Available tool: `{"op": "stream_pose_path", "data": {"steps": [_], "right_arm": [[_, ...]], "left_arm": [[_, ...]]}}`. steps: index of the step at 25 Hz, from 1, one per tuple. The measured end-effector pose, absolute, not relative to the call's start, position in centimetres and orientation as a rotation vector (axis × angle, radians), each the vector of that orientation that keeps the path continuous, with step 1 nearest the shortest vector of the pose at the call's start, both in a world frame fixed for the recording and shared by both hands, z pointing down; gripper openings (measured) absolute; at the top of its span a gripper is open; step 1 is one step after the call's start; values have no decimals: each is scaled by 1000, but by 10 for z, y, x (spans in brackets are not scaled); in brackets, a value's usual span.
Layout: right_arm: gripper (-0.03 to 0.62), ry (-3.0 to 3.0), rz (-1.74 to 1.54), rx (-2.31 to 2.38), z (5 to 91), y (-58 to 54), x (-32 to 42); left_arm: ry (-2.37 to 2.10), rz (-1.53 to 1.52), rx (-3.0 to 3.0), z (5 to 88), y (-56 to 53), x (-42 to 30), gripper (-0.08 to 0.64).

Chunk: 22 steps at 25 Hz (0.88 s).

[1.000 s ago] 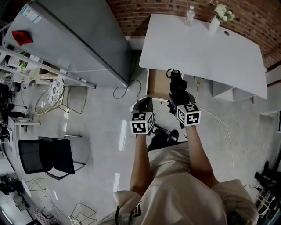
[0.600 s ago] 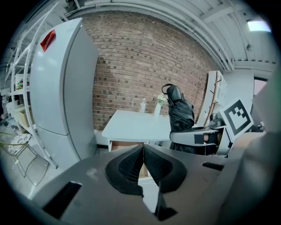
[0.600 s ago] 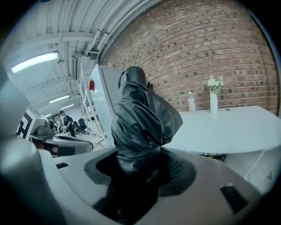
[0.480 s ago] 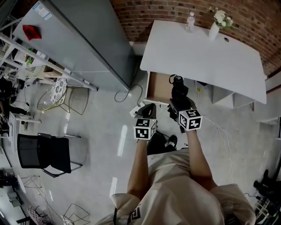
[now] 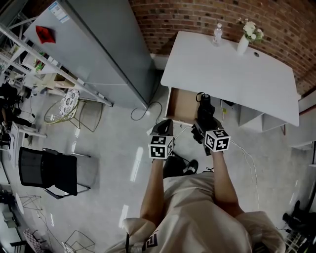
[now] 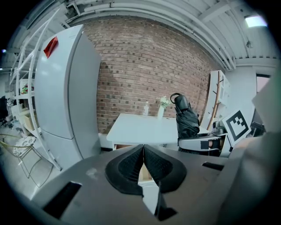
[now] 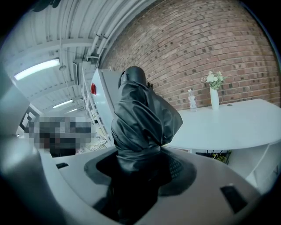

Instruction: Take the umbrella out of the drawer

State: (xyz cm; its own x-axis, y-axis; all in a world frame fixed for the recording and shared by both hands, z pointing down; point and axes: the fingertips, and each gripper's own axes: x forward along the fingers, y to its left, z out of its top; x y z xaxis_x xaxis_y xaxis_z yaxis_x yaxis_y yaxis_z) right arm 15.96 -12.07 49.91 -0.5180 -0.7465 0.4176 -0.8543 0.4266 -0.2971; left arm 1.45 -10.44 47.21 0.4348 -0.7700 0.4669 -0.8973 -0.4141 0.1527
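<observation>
Right gripper clamps the upright umbrella.

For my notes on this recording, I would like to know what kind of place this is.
Probably an office or workroom: a white desk stands against a brick wall, a black office chair stands to one side, and metal shelves hold stored items at the left.

umbrella: creased black cloth (a faint sheen is seen)
drawer: matt wood inside
wall: rough brick
</observation>
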Motion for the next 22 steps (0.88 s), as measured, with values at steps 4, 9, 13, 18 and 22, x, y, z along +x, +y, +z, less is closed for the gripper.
{"op": "stream_pose_path", "data": {"steps": [4,9,13,18,22], "right_arm": [[301,-2478,731,1402,495,-122,160],[301,-2502,708,1393,488,-124,156],[301,-2506,701,1402,482,-121,163],[301,-2526,749,1431,481,-116,164],[301,-2513,737,1420,484,-112,168]], "left_arm": [[-1421,461,2317,468,-107,15,10],[-1427,463,2315,469,-108,14,11],[-1415,461,2316,470,-105,19,11],[-1410,468,2308,475,-99,16,10],[-1401,471,2312,480,-94,23,11]]}}
